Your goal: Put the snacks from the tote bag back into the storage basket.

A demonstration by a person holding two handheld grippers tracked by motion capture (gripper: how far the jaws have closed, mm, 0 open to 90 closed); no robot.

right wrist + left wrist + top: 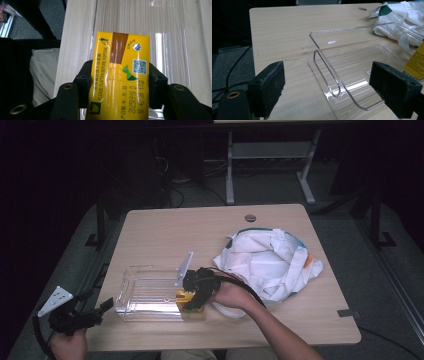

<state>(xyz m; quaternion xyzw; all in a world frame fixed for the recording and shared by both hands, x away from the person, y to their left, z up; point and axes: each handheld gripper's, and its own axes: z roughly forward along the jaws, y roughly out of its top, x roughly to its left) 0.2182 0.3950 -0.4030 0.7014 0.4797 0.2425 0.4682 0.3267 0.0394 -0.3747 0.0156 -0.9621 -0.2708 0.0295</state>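
Clear plastic bin on table, yellow drink carton lowered into its right end.
Placing step, by the look of it; next calls for parting right gripper, now clamped on carton sides. Left gripper wide open, empty, off bin's left end. White bag beside. Printed: "PLEASE FLATTEN BEFORE DISPOSAL", "20250918".

We see a pale, matt wood-grain tabletop. On it sits a clear, glossy plastic bin with smooth walls that catch bright reflections. The yellow drink carton looks like coated paper, shiny and smooth. The crumpled white cloth bag appears soft and matt. We find the black gripper pads foam-like, dull and slightly rough.
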